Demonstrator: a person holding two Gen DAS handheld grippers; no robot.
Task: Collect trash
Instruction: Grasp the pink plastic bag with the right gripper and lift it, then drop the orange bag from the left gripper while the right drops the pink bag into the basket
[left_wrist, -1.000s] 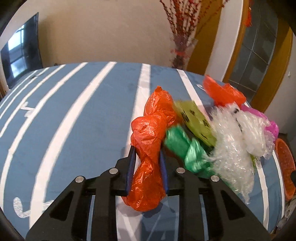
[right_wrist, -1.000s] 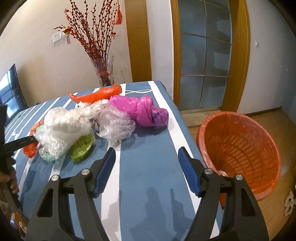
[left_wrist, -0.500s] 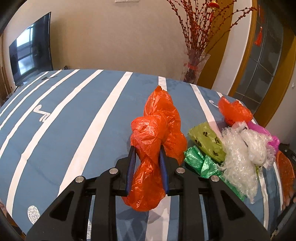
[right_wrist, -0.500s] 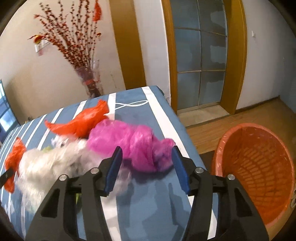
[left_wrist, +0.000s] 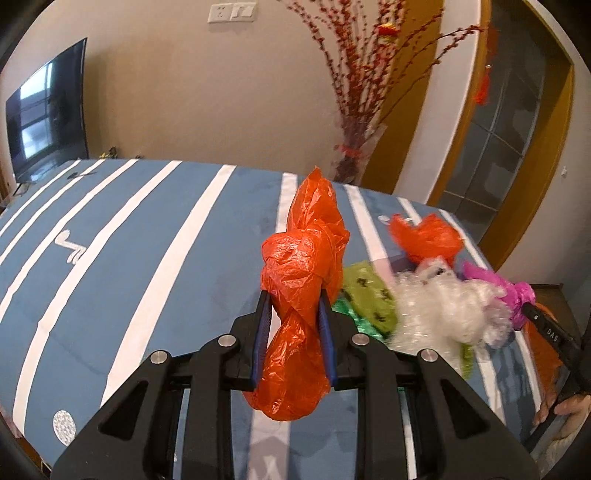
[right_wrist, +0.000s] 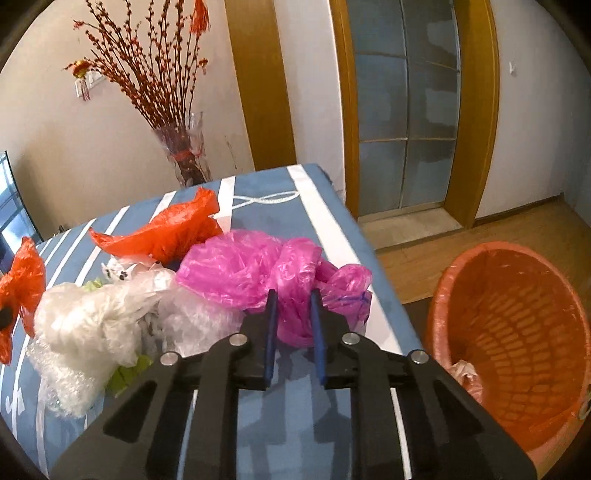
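My left gripper (left_wrist: 294, 299) is shut on a knotted orange plastic bag (left_wrist: 301, 266) and holds it above the blue striped tablecloth (left_wrist: 147, 236). My right gripper (right_wrist: 293, 297) is shut on a pink plastic bag (right_wrist: 255, 269) at the table's right edge. Between them lies a pile: clear crumpled plastic (right_wrist: 96, 325), a second orange bag (right_wrist: 166, 232), and a yellow-green bag (left_wrist: 369, 291) over a green one (left_wrist: 345, 312). An orange mesh basket (right_wrist: 517, 332) stands on the floor to the right of the table, with a bit of trash at its bottom.
A glass vase with red-berry branches (right_wrist: 184, 147) stands at the table's far end. A dark TV screen (left_wrist: 48, 107) hangs on the left wall. A wood-framed glass door (right_wrist: 406, 110) is behind the basket, over a wooden floor.
My left gripper has lifted the orange bag off the table. My right gripper moved forward from open and empty and closed on the pink bag.
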